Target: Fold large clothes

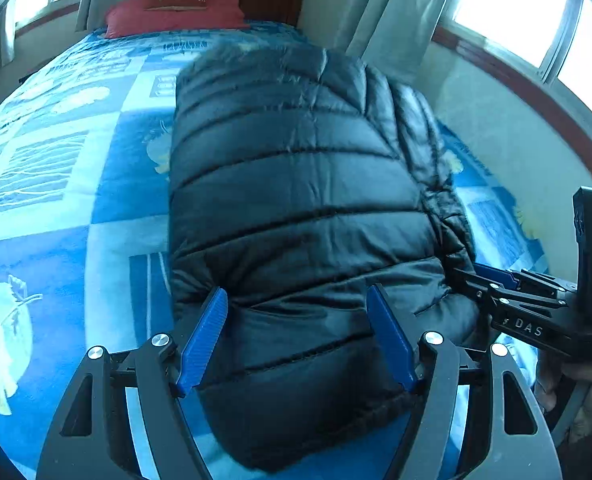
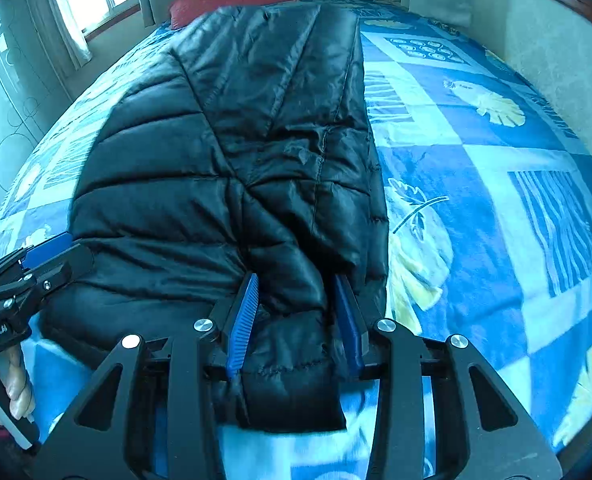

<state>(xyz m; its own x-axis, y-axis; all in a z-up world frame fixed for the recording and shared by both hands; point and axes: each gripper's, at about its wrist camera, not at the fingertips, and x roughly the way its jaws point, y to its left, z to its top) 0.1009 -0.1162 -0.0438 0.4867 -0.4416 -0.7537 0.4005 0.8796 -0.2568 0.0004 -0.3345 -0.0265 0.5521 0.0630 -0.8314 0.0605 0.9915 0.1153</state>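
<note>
A black quilted puffer jacket (image 1: 296, 184) lies lengthwise on the bed, its sides folded inward; it also shows in the right wrist view (image 2: 223, 152). My left gripper (image 1: 298, 300) has its blue fingers on either side of the jacket's thick near hem, which fills the gap between them. My right gripper (image 2: 296, 284) is shut on the bunched near right corner of the jacket. The right gripper also shows in the left wrist view (image 1: 476, 276) at the jacket's right edge, and the left gripper shows in the right wrist view (image 2: 51, 252) at the jacket's left edge.
The bed carries a blue and white patterned blanket (image 1: 55, 200) with yellow leaf prints. A red pillow (image 1: 175, 14) lies against the wooden headboard. Curtained windows (image 1: 516, 12) and a wall run along the right; a wardrobe (image 2: 3, 92) stands left.
</note>
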